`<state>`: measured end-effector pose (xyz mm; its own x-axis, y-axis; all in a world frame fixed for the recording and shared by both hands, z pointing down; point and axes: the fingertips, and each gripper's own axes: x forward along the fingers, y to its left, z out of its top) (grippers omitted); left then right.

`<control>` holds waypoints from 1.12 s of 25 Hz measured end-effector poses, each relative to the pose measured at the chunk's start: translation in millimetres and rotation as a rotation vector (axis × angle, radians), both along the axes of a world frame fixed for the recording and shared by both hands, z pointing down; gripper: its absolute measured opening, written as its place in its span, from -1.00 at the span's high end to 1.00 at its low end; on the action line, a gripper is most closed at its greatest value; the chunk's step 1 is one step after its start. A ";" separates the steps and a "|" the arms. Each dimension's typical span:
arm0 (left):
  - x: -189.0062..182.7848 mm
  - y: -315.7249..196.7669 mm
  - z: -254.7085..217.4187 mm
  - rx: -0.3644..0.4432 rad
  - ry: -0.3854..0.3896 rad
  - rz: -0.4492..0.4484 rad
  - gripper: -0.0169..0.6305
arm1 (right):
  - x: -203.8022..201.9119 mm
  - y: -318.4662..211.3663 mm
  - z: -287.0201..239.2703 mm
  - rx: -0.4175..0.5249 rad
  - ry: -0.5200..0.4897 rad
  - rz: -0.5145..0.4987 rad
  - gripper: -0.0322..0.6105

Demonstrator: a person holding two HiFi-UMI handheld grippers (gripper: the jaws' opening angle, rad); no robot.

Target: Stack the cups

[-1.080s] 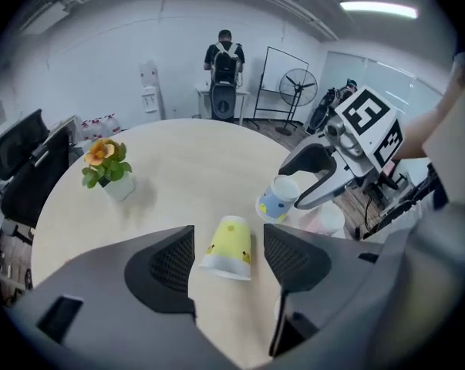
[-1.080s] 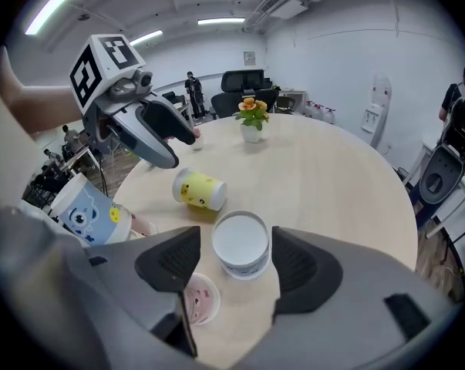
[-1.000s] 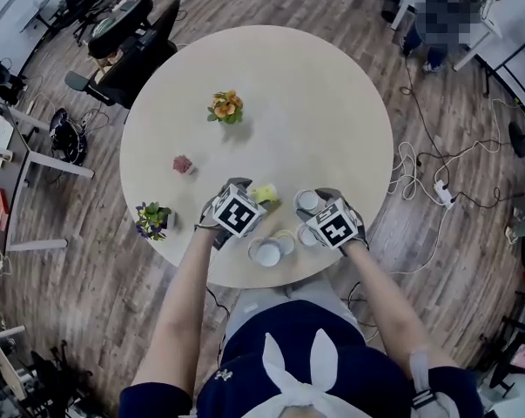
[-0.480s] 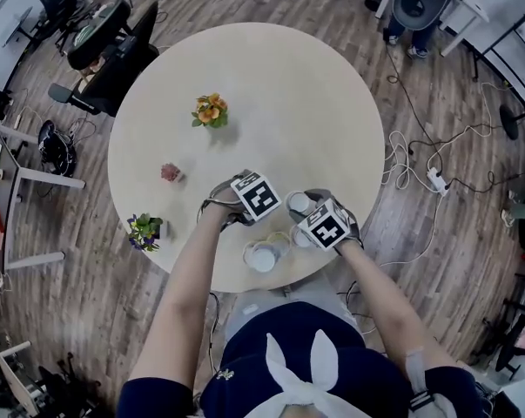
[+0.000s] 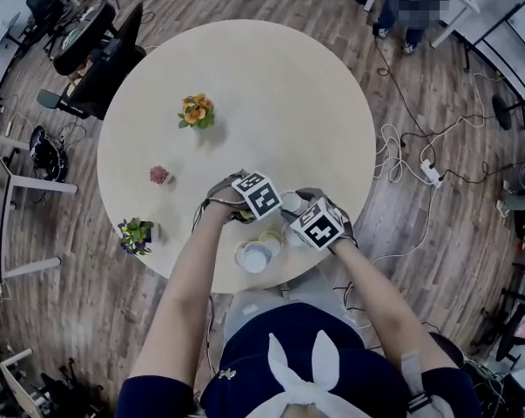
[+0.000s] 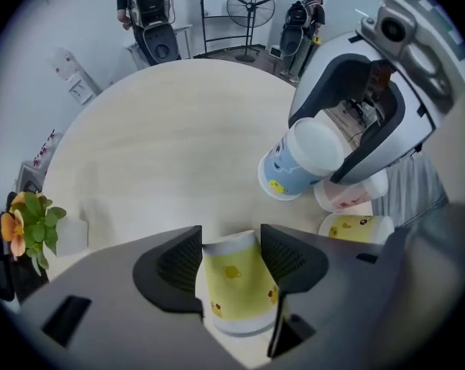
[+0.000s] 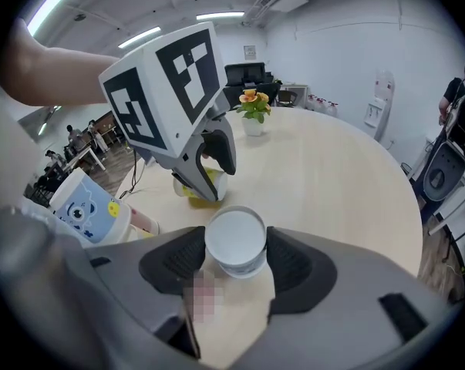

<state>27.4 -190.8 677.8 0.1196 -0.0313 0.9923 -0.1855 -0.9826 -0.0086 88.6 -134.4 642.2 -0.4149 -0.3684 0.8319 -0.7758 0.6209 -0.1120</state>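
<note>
Left gripper [image 6: 230, 239] jaws have just been closing on the tilted yellow cup [image 6: 234, 291], right gripper [image 7: 236, 241] clamps blue cup [image 6: 298, 164]; skewed pinch could pop yellow loose on lift.

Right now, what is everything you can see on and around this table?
table: one, pale wood, round.
yellow cup: one, between left gripper jaws.
blue cup: one, between right gripper jaws.
second blue cup, pink cup, second yellow cup: one each, near edge.
orange flowers: one pot, left of centre.
purple flowers: one pot, left edge.
small pink thing: one, between pots.
office chairs: black, beyond table.
left gripper: grey, jaws just closed on yellow cup.
right gripper: grey, jaws just closed on blue cup.
</note>
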 end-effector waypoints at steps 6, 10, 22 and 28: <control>-9.8 -5.5 -3.6 0.022 0.005 -0.080 0.18 | 1.2 0.3 -12.8 0.033 -0.009 -0.014 0.12; -16.8 -9.9 -15.6 0.060 0.034 -0.127 0.18 | 2.8 -1.6 -25.7 0.056 -0.013 -0.024 0.12; -57.2 -17.2 -65.8 0.213 0.175 -0.346 0.19 | 4.9 -6.2 -89.3 0.176 -0.061 -0.069 0.12; -81.1 -10.1 -95.9 0.271 0.295 -0.525 0.19 | 7.7 -7.8 -114.0 0.249 -0.093 -0.071 0.12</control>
<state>-53.7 -200.9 581.9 0.2863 -0.4037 0.8690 -0.6721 -0.7309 -0.1182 96.3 -142.3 528.2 -0.5174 -0.5243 0.6763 -0.7232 0.6905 -0.0180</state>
